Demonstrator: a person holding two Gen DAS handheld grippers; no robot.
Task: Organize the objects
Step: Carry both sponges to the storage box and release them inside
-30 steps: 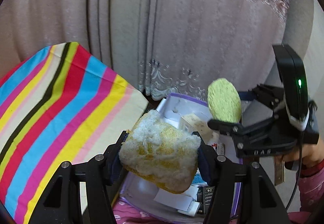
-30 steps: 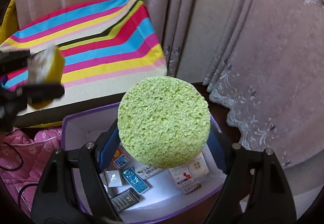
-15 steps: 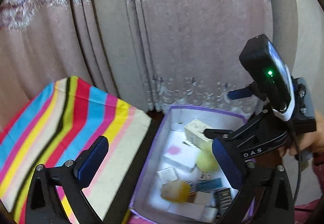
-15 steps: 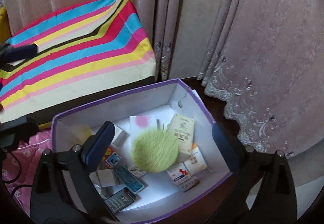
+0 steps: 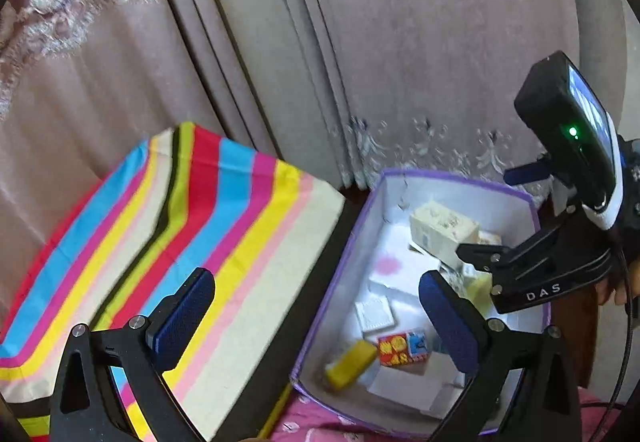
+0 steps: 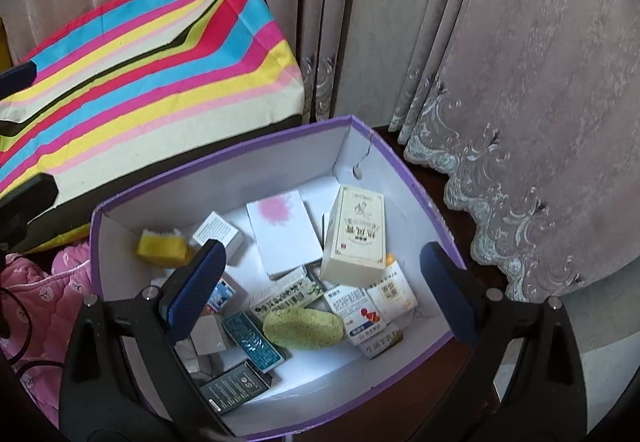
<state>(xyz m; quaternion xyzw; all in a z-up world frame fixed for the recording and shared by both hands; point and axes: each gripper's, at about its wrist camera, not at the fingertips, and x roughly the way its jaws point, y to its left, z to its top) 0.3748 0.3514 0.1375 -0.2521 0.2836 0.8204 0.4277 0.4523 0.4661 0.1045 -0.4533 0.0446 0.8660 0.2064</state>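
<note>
Both sponges lie inside the purple-rimmed box [image 6: 400,170]: the yellow sponge [image 6: 162,248] by its left wall, the green sponge [image 6: 304,328] among the cartons near the front. The left gripper [image 5: 316,316] and right gripper [image 6: 324,292] have just been opening; both stand spread and empty. Placement appears complete. Legible writing: "DAS" on the right gripper's frame; the carton print is Chinese, too small to read.
</note>
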